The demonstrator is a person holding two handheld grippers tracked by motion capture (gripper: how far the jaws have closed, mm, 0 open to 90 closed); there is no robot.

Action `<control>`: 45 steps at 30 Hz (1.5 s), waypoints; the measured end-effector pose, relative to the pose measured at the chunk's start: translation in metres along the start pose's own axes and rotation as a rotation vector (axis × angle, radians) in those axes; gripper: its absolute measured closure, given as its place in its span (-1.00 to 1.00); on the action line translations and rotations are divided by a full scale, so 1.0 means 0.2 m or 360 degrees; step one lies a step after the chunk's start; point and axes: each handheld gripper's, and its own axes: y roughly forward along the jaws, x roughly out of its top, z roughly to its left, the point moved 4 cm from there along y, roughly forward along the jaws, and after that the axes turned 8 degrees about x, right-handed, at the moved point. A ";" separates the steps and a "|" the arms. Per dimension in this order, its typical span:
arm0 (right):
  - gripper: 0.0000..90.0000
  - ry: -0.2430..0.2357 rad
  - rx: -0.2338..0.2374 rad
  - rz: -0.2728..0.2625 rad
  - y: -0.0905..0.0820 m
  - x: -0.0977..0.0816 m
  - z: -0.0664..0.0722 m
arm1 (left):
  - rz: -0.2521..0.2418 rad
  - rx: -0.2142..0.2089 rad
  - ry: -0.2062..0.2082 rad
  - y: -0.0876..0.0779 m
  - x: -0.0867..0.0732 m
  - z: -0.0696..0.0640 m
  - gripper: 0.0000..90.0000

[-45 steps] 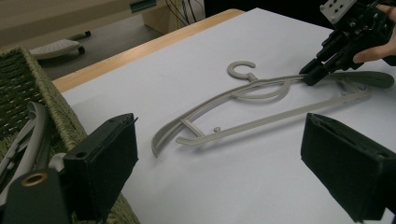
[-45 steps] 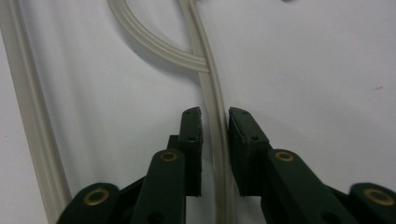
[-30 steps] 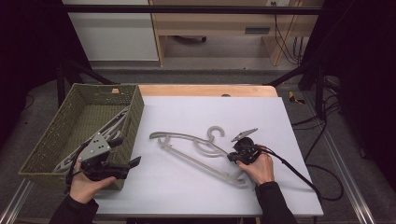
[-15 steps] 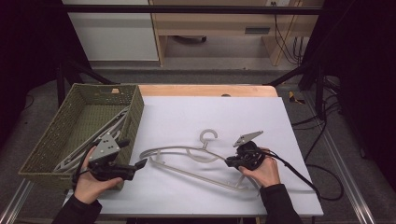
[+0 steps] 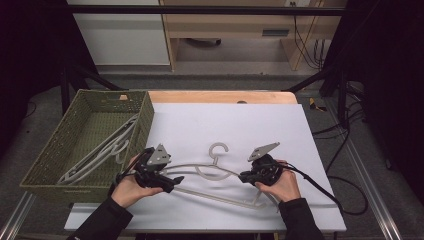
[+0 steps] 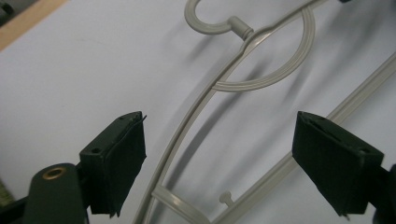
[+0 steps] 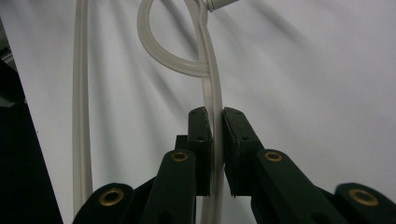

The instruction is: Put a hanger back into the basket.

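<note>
Grey plastic clothes hanger (image 5: 215, 172) lies flat on the white table top (image 5: 260, 125), towards the near edge, between the two hands. Its long axis runs roughly across the table from left to right, tilted so that the straight bottom bar (image 5: 220, 197) slopes down towards the near right. Its hook (image 5: 218, 148) points away from the person, towards the far side of the table, with the opening of the hook turned left.

Right gripper (image 5: 248, 176) is clamped on the hanger's right shoulder arm; in the right gripper view its two black pads (image 7: 201, 140) press the thin grey rail from both sides. Left gripper (image 5: 172, 181) sits at the hanger's left end with its jaws spread wide. They have just been closing a little, and in the left gripper view the curved shoulder arm passes between them without either pad (image 6: 116, 156) touching it.

Left of the hanger stands a green woven basket (image 5: 55, 160), with more pale grey hangers (image 5: 100, 150) lying inside it.
</note>
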 end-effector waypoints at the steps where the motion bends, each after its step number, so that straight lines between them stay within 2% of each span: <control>1: 0.83 0.0009 -0.0002 -0.0007 0.00 0.00 0.00 | 0.0016 0.0009 0.0014 0.03 0.00 0.00 -0.59; 2: 0.83 0.0009 0.0002 -0.0001 0.00 0.00 0.01 | 0.0042 0.0013 0.0046 0.05 0.00 0.01 -0.58; 3: 0.83 -0.0014 0.0004 0.0012 0.00 0.00 0.01 | 0.0054 0.0013 0.0046 0.07 0.00 0.01 -0.56; 7: 0.83 -0.0015 0.0007 -0.0002 0.00 0.00 0.01 | 0.0127 0.0081 0.0101 0.19 -0.02 0.04 -0.46; 10: 0.83 -0.0021 -0.0013 0.0010 -0.01 0.00 0.02 | 0.0148 0.0076 0.0122 0.25 -0.03 0.06 -0.34; 13: 0.83 -0.0031 0.0001 0.0017 0.00 0.00 0.02 | 0.0190 0.0063 0.0185 0.31 -0.05 0.06 -0.21; 15: 0.83 -0.0033 0.0010 0.0019 0.00 0.00 0.02 | 0.0203 0.0018 0.0235 0.35 -0.05 0.05 -0.08; 17: 0.83 -0.0040 -0.0002 0.0025 0.00 0.00 0.02 | 0.0223 0.0024 0.0301 0.36 -0.06 0.05 0.01; 19: 0.83 -0.0034 0.0003 0.0013 0.00 0.00 0.02 | 0.0204 0.0019 0.0300 0.37 -0.06 0.04 0.17; 20: 0.83 -0.0035 0.0003 0.0014 0.00 0.00 0.02 | 0.0225 0.0024 0.0334 0.36 -0.06 0.04 0.26; 21: 0.83 -0.0041 0.0002 0.0015 0.00 0.00 0.02 | 0.0206 0.0020 0.0311 0.36 -0.06 0.04 0.35; 22: 0.83 -0.0046 0.0002 0.0015 0.00 0.00 0.02 | 0.0212 0.0018 0.0328 0.35 -0.06 0.04 0.43; 24: 0.82 -0.0043 0.0008 0.0009 0.00 0.00 0.02 | 0.0203 0.0006 0.0303 0.34 -0.06 0.03 0.61; 29: 0.82 -0.0058 0.0021 0.0018 -0.01 0.00 0.03 | 0.0220 0.0029 0.0366 0.31 -0.05 0.01 0.66; 31: 0.81 -0.0068 0.0027 0.0024 -0.02 0.00 0.02 | 0.0206 0.0063 0.0393 0.27 -0.05 -0.01 0.69; 34: 0.78 -0.0081 0.0015 0.0002 -0.03 0.01 0.02 | 0.0187 0.0052 0.0409 0.21 -0.05 -0.03 0.72; 37: 0.74 -0.0077 0.0018 -0.0064 -0.05 0.02 0.02 | 0.0201 0.0031 0.0446 0.15 -0.06 -0.07 0.77; 39: 0.71 -0.0073 0.0002 -0.0093 -0.06 0.02 0.02 | 0.0199 0.0016 0.0444 0.13 -0.06 -0.10 0.80; 40: 0.69 -0.0093 0.0007 -0.0104 -0.07 0.02 0.02 | 0.0184 0.0018 0.0419 0.10 -0.06 -0.12 0.80; 42: 0.65 -0.0053 -0.0003 -0.0172 -0.10 0.03 0.02 | 0.0171 0.0026 0.0384 0.08 -0.06 -0.13 0.81; 45: 0.55 -0.0052 -0.0020 -0.0272 -0.16 0.05 0.02 | 0.0156 0.0062 0.0314 0.04 -0.05 -0.14 0.82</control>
